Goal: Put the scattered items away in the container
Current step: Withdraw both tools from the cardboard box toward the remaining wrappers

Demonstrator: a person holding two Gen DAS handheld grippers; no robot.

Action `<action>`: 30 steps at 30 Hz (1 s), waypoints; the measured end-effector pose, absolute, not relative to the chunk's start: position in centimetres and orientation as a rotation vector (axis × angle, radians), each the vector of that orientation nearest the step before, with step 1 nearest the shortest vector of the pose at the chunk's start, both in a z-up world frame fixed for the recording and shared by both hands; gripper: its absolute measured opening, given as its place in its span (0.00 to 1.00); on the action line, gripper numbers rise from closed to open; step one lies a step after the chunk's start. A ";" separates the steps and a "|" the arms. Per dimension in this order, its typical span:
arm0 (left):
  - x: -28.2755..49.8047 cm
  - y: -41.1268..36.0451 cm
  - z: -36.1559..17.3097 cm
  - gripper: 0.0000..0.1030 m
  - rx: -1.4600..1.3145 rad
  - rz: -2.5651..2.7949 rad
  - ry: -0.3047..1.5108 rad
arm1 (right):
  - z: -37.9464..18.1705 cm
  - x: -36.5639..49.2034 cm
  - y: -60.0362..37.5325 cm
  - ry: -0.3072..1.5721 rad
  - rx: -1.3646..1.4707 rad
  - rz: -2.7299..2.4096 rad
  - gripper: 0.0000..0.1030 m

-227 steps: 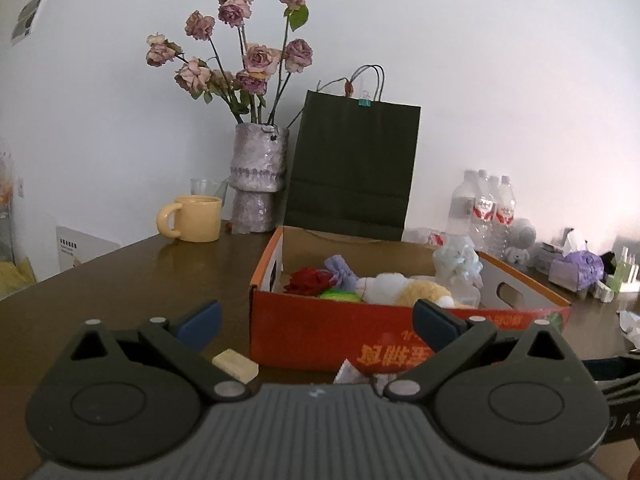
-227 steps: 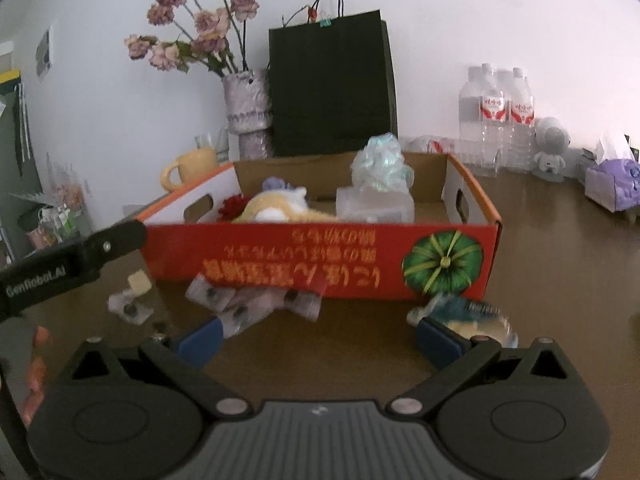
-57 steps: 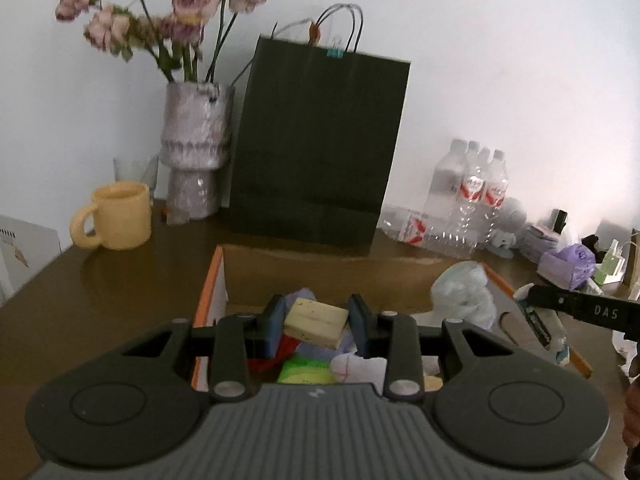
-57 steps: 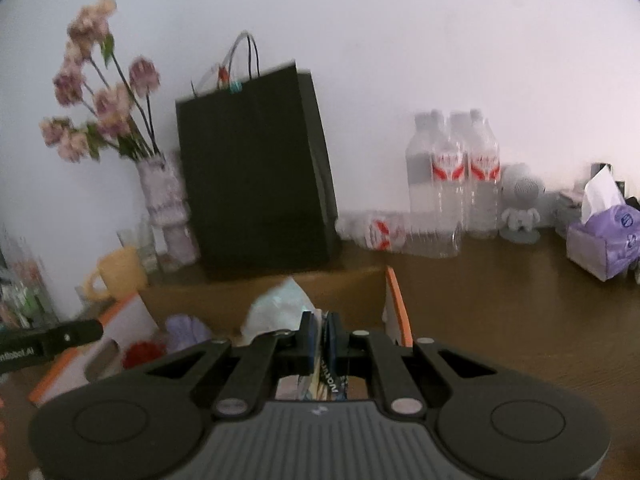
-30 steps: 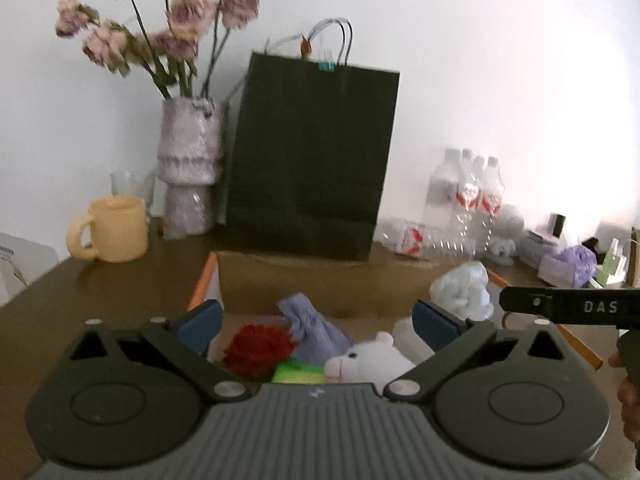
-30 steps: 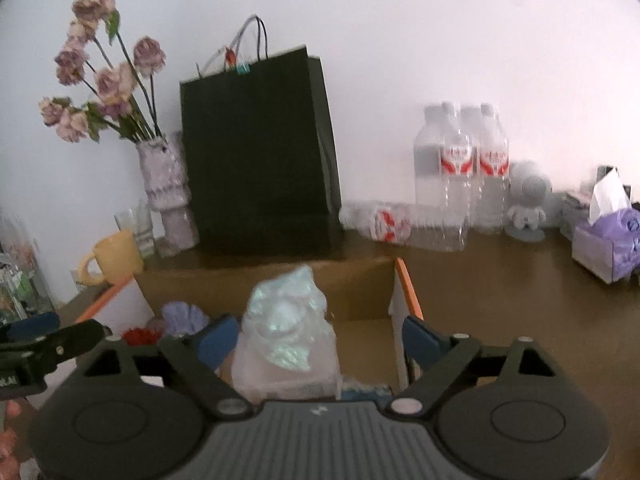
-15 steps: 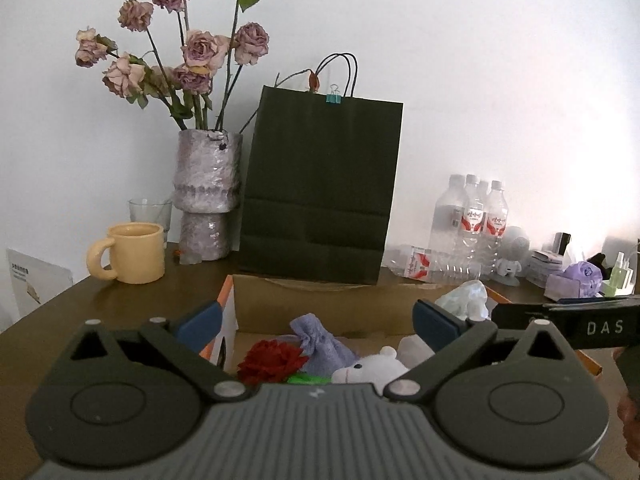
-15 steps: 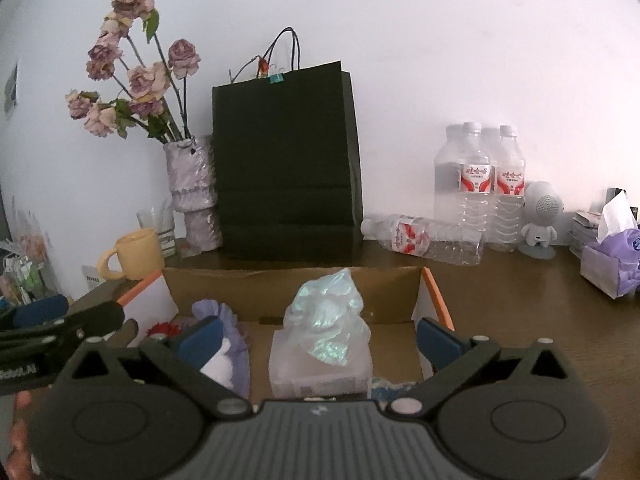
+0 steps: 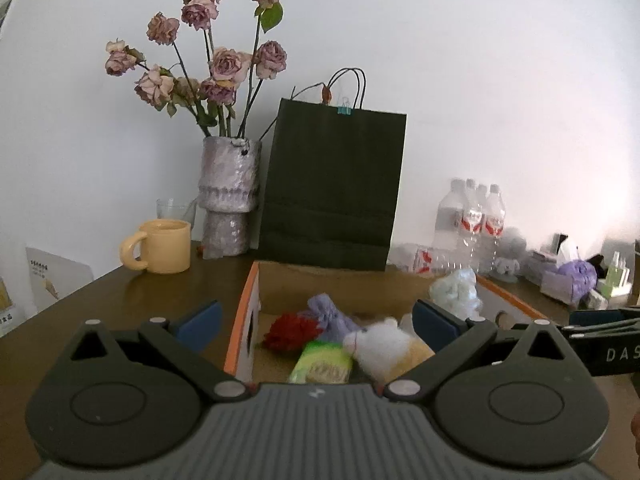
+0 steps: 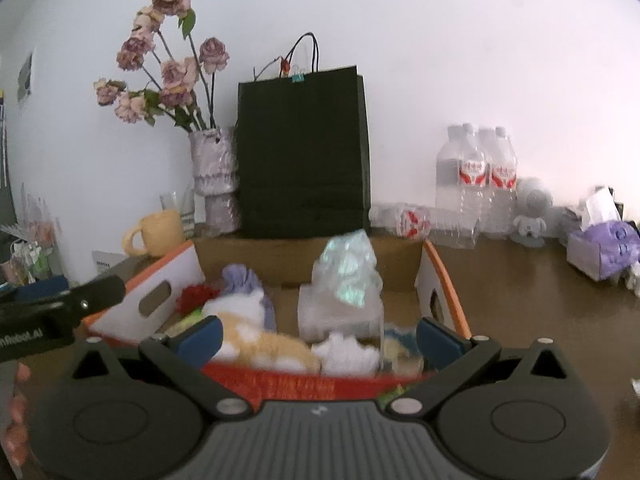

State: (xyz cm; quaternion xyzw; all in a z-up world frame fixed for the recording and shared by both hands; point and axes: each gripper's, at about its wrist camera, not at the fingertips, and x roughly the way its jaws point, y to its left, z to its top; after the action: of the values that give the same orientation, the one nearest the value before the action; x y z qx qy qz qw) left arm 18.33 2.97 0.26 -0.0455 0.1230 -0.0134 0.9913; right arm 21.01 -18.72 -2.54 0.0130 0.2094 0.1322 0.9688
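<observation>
The orange cardboard box stands on the brown table. In it lie a red flower, a purple cloth, a green packet, a white and yellow plush toy and a clear bagged pack. My left gripper is open and empty above the box's near left corner. My right gripper is open and empty above the box's front wall. Each gripper shows at the edge of the other's view.
Behind the box stand a black paper bag, a vase of dried roses, a yellow mug and water bottles. A purple tissue box sits at the right. A card stands at the left.
Both grippers, shut on items over the box two seconds ago, have opened and are empty. Both have since drawn back toward me from the box.
</observation>
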 end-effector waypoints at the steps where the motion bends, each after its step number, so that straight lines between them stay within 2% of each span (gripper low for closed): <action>1: 17.8 3.1 0.2 1.00 -0.087 -0.026 0.252 | -2.8 20.5 -18.8 0.432 0.029 0.267 1.00; 14: 12.0 4.0 -1.8 1.00 -0.025 -0.013 0.331 | -5.7 14.5 -19.0 0.530 0.035 0.292 1.00; 30: 10.4 4.3 -2.5 1.00 0.000 0.034 0.359 | -7.4 12.0 -17.8 0.545 -0.052 0.247 1.00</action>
State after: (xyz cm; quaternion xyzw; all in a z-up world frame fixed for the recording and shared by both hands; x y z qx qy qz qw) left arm 10.35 4.26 -2.53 0.0002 0.1787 0.0169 0.9838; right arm 12.02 -17.85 -7.45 -0.0254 0.2682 0.1219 0.9553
